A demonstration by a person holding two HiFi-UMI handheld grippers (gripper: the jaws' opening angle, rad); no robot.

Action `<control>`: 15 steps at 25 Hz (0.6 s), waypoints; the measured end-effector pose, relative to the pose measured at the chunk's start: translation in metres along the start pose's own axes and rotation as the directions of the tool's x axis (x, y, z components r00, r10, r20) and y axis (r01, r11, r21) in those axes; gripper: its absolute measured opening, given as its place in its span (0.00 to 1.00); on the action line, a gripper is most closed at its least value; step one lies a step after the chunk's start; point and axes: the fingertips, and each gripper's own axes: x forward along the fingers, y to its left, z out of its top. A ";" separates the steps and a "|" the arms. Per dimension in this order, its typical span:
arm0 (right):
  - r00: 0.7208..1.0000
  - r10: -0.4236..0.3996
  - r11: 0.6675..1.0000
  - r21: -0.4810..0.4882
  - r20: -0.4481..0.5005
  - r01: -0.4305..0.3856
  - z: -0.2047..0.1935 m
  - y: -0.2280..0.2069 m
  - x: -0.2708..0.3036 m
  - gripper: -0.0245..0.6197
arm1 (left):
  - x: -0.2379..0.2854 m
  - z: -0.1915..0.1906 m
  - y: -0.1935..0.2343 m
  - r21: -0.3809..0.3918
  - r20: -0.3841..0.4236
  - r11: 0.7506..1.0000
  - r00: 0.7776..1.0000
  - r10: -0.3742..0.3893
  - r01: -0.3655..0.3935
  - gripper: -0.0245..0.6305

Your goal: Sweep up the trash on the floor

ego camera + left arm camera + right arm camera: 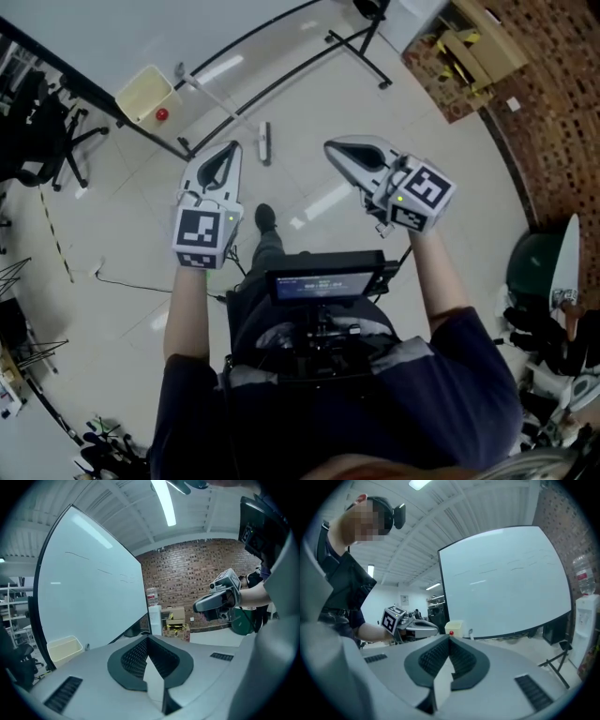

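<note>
In the head view both grippers are held out at chest height over a pale tiled floor. My left gripper (232, 147) and my right gripper (330, 147) are both shut, with nothing between the jaws. Beyond them on the floor lies a white-handled tool with a grey head (265, 142). Further off stands a pale yellow bin (143, 90) with a small red object (162, 114) beside it. The right gripper view shows the same bin (454, 627) and red object (451, 633) straight past my right gripper (450, 639). The bin (63, 648) sits left of my left gripper (148, 638).
A whiteboard (506, 588) on black legs (281, 80) stands behind the bin. Cardboard boxes (469, 47) and a water dispenser (154, 618) are against the brick wall. An office chair (47, 141) is at left, a green bin (534, 262) at right, a cable (122, 281) on the floor.
</note>
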 end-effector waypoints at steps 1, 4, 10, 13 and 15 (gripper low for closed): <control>1.000 -0.001 1.000 0.003 -0.003 0.001 0.001 -0.007 0.006 0.06 | 0.006 -0.005 0.007 -0.002 0.003 1.000 1.000 0.016 -0.016 0.04; 0.999 0.003 1.000 0.002 -0.041 -0.002 0.005 -0.033 0.042 0.06 | 0.033 -0.027 0.042 -0.036 -0.003 0.998 0.999 0.049 -0.049 0.04; 0.993 0.019 1.000 -0.011 -0.114 -0.020 0.009 -0.066 0.130 0.07 | 0.081 -0.080 0.112 -0.093 -0.044 0.993 0.996 0.073 -0.077 0.04; 0.989 0.030 0.999 -0.040 -0.144 -0.036 0.014 -0.075 0.163 0.07 | 0.101 -0.101 0.135 -0.109 -0.039 0.989 0.995 0.091 -0.095 0.04; 0.987 0.039 0.998 -0.039 -0.158 -0.045 0.014 -0.081 0.177 0.07 | 0.111 -0.114 0.147 -0.104 -0.044 0.986 0.991 0.130 -0.134 0.04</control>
